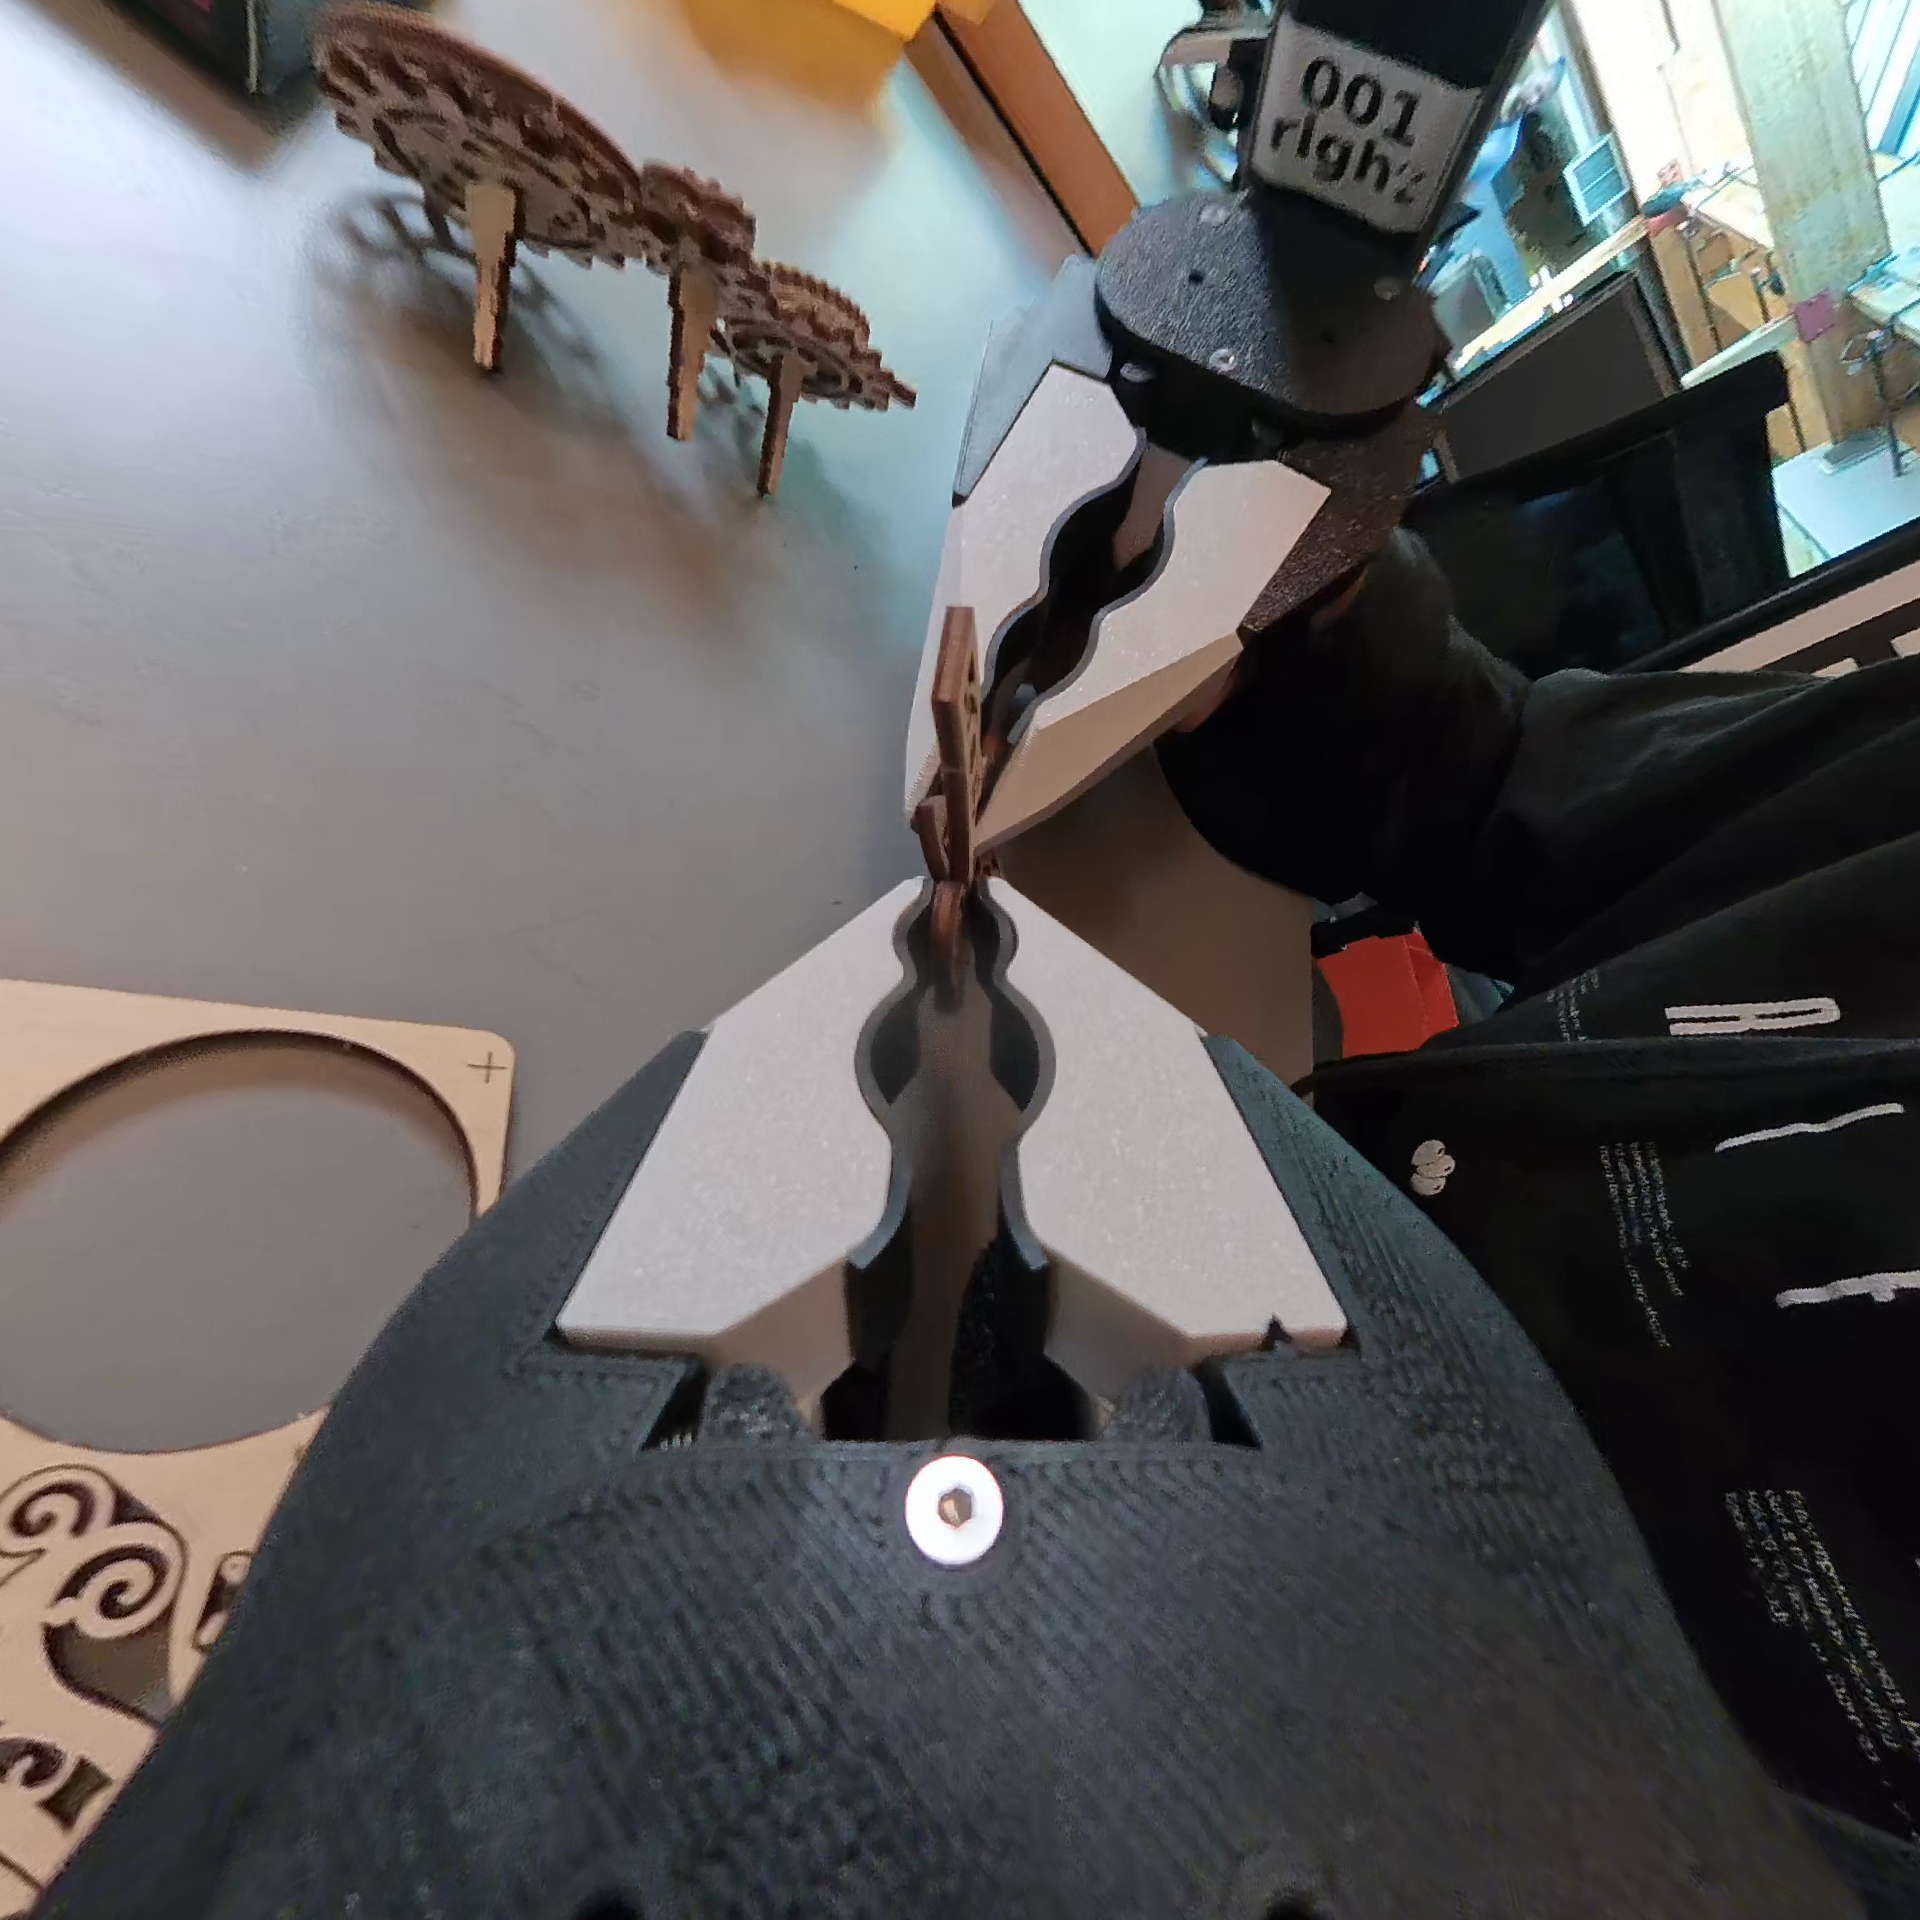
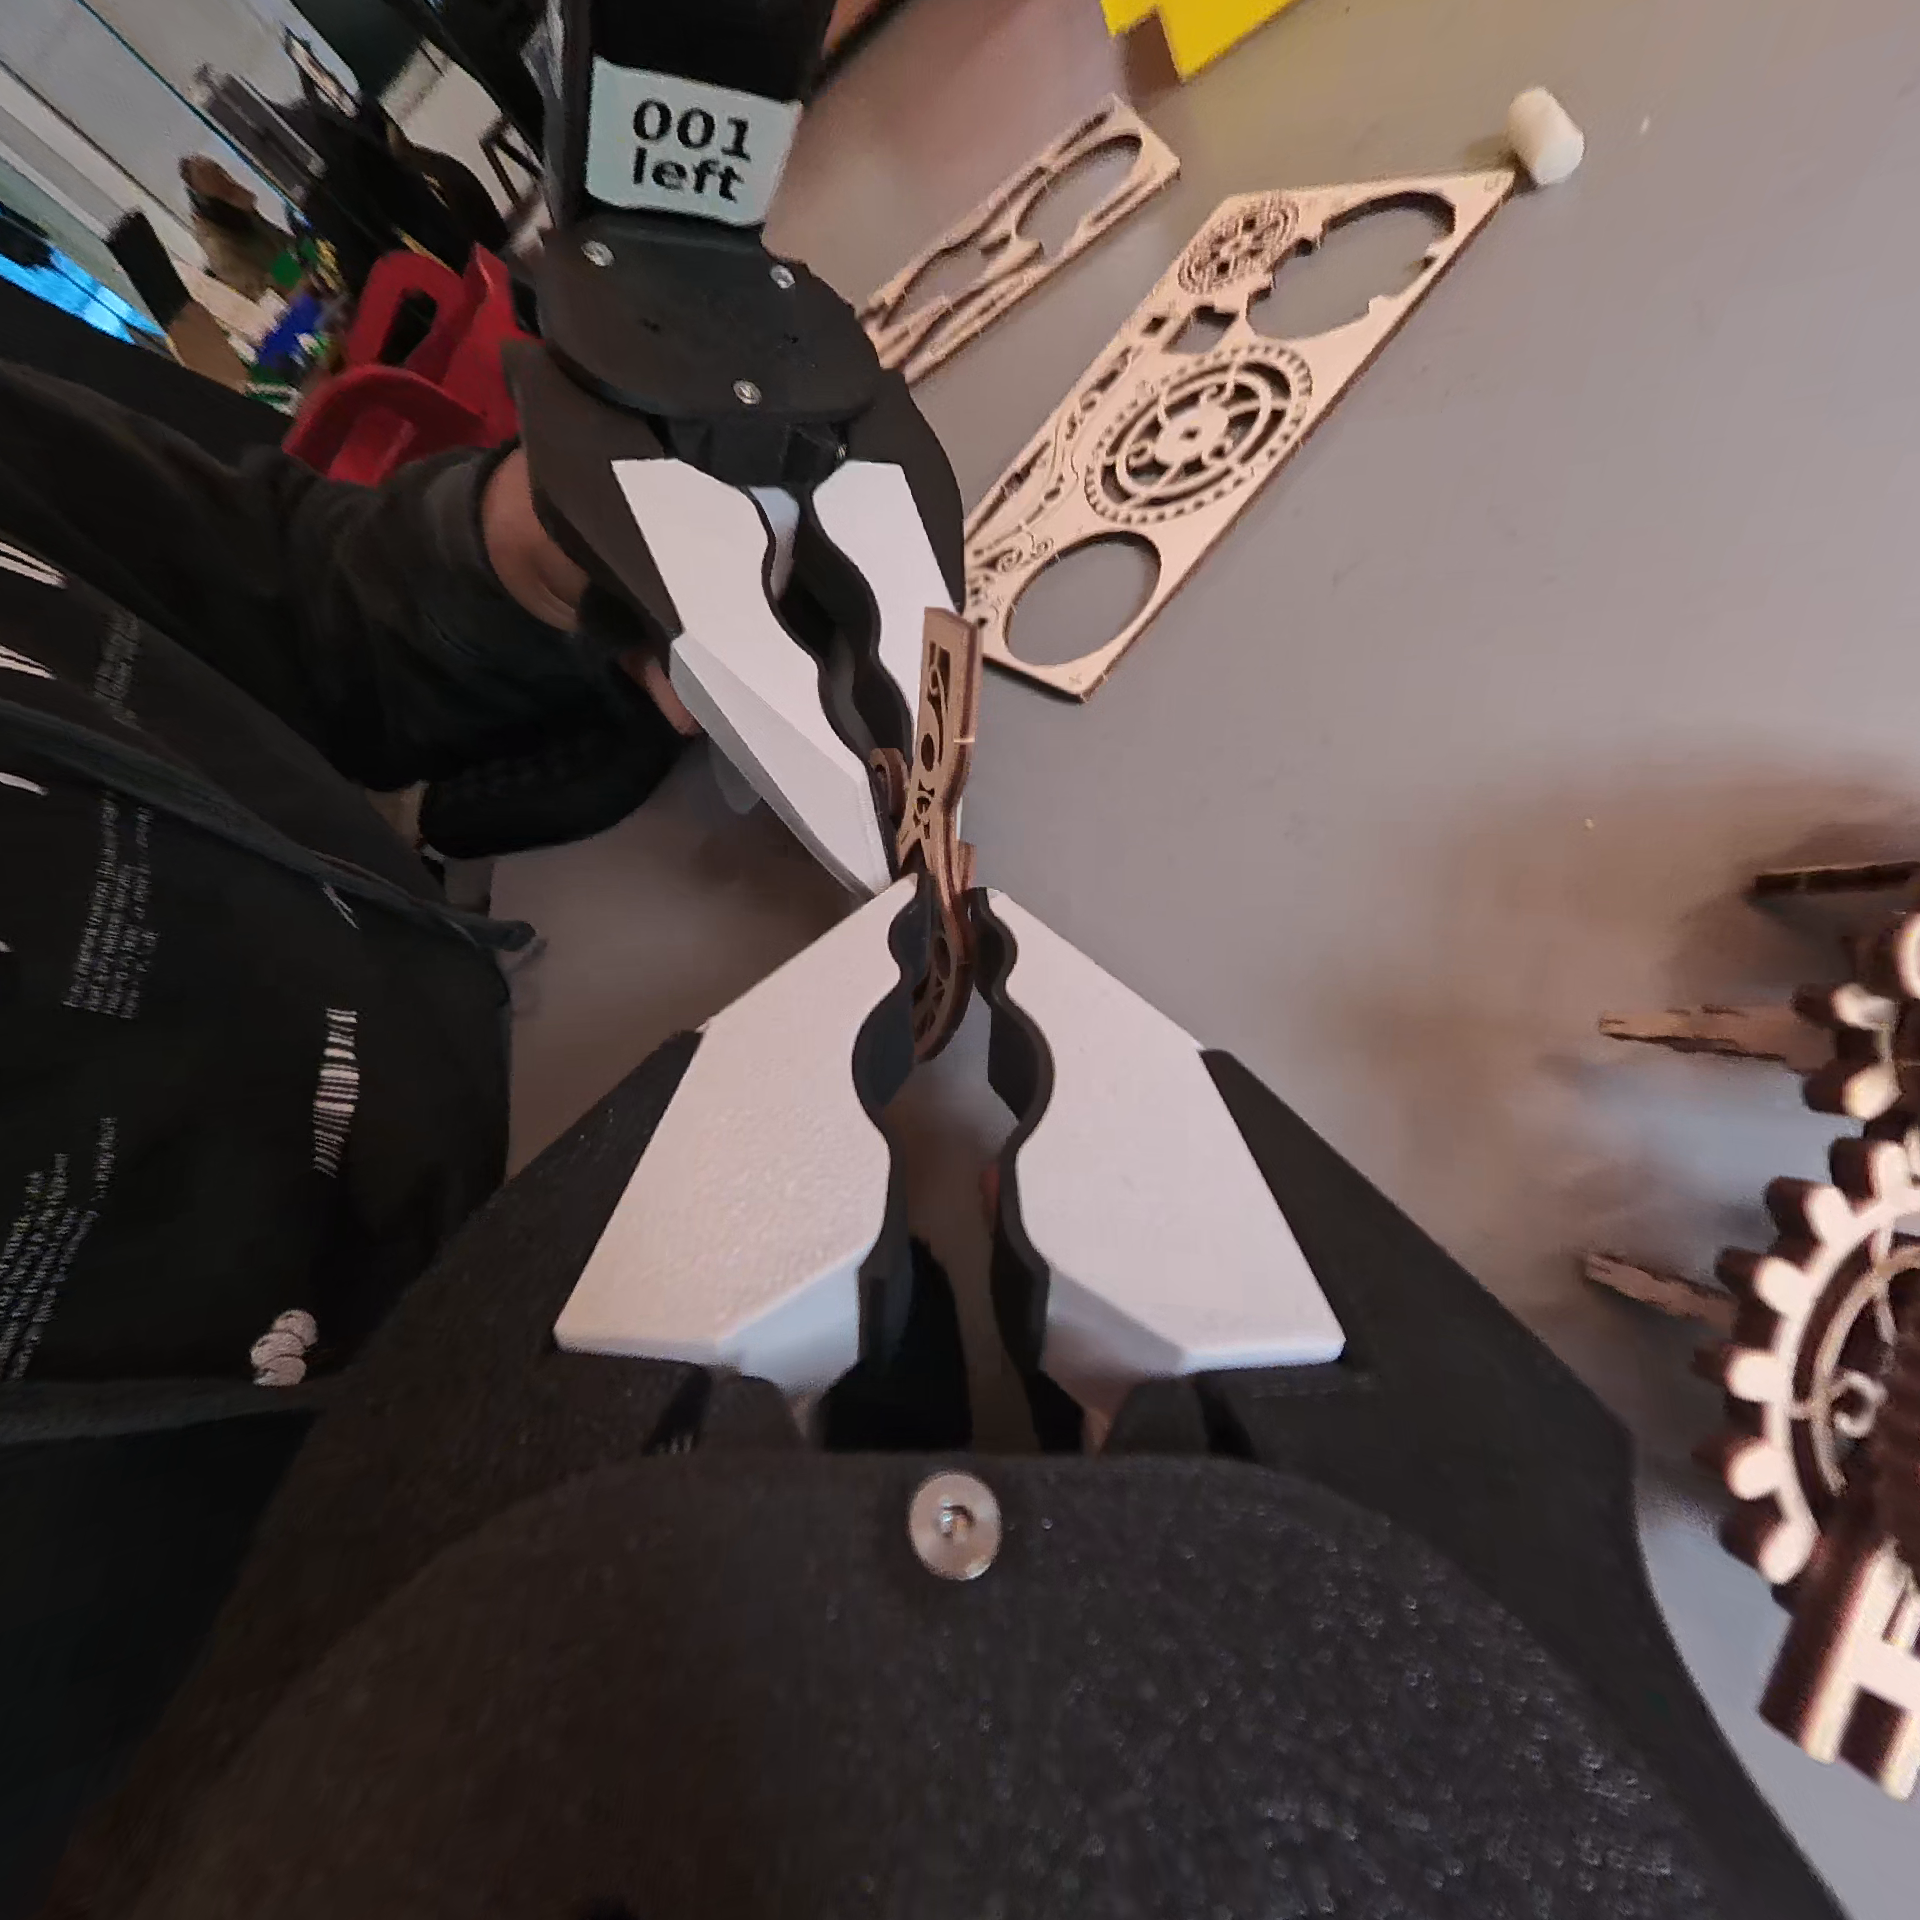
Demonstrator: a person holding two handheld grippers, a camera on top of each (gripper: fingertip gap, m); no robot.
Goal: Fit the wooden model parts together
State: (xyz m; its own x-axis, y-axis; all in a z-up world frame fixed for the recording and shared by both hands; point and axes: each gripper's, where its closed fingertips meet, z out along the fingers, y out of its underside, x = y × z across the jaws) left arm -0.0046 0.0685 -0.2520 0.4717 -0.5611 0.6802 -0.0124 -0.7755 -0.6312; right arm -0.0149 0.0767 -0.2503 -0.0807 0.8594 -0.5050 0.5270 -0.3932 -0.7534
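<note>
While the grey table (image 1: pixel 312 675) carries the geared wooden model (image 1: pixel 582 197) and cut-out wooden sheets (image 2: pixel 1195 436), both tools meet tip to tip above it. Left gripper (image 1: pixel 954 896) pinches a small wooden part (image 1: pixel 943 940); right gripper (image 2: pixel 940 902) clamps a carved wooden strip (image 2: pixel 940 748) touching it.

Black gripper (image 1: pixel 951 894), white fingers (image 1: pixel 769 1164)

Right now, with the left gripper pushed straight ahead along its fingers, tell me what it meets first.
Most likely the right gripper: its fingertips sit just beyond the left gripper, nearly tip to tip, with the small wooden parts pinched between them. Exact depth is unclear.
</note>
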